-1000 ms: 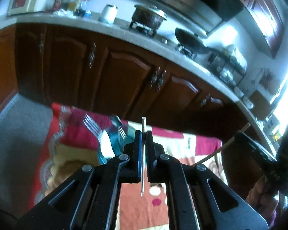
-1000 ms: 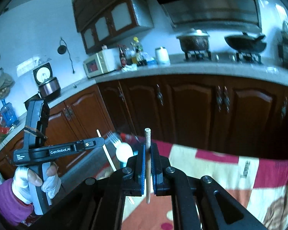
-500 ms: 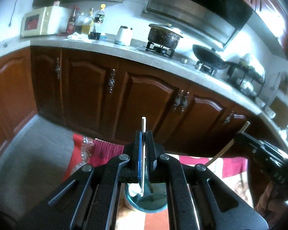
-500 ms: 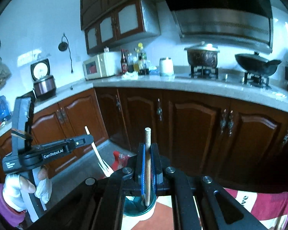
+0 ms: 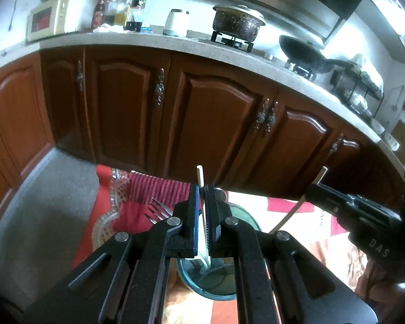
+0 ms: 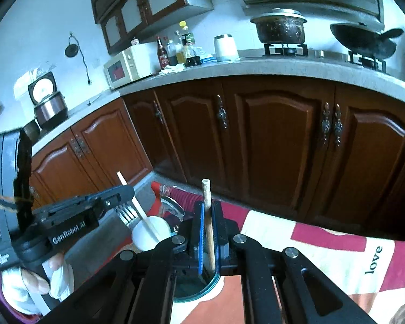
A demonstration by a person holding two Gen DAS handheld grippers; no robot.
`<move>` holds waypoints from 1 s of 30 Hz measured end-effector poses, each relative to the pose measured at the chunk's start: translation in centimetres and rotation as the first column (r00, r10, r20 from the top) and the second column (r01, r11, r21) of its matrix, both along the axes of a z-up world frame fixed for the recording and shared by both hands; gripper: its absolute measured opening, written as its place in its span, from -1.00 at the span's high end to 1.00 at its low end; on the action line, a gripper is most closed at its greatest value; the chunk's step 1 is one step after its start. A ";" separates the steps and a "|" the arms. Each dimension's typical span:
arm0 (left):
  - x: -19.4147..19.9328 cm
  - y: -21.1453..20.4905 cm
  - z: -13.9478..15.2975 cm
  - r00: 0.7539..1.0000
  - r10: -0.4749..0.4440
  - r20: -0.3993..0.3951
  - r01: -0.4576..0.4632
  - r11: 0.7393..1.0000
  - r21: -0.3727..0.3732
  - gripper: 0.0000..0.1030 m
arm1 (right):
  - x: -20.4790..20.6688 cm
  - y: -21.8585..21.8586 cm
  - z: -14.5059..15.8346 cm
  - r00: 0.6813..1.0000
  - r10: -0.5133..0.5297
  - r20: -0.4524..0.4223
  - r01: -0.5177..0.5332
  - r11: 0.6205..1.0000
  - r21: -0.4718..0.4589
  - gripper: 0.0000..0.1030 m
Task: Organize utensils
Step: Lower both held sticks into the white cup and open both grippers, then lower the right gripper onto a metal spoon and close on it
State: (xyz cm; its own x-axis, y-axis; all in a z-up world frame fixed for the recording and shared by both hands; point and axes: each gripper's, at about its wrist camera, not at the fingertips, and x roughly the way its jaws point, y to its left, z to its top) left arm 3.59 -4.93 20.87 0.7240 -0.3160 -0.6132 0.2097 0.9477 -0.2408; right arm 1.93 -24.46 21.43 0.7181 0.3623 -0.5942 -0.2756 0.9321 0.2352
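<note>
Your left tongs (image 5: 201,191) clamp a pale chopstick (image 5: 200,178); right tongs (image 6: 207,210) clamp a wooden chopstick (image 6: 206,189). Glass cup (image 5: 216,283) sits just below both. Step: insertion. Next: lower tips inside the rim, then release.

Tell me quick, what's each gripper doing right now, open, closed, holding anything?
Left gripper: closed on a pale chopstick, above the teal cup.
Right gripper: closed on a wooden chopstick, above that cup.
</note>
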 end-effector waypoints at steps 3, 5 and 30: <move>0.0 0.2 0.2 1.000 -0.002 -0.014 0.002 1.000 -0.019 0.94 | 0.1 -0.4 -0.1 1.000 -0.007 -0.023 0.007 1.000 0.016 0.72; -0.3 0.3 0.4 1.000 0.002 -0.022 -0.003 1.000 -0.021 0.84 | -0.2 -0.7 -0.3 0.999 -0.012 -0.044 0.013 1.000 0.012 0.21; -11.6 -5.4 -0.1 0.994 -0.110 0.016 0.108 0.990 0.094 0.00 | -13.1 -4.9 -3.4 0.990 -0.109 -0.094 0.112 0.993 0.026 0.15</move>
State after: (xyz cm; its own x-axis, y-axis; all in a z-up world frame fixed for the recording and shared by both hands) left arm -7.99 -10.37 20.73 0.7017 -0.3361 -0.6282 0.3170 0.9369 -0.1471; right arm -11.16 -29.31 18.05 0.6977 0.3031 -0.6491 -0.1470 0.9474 0.2844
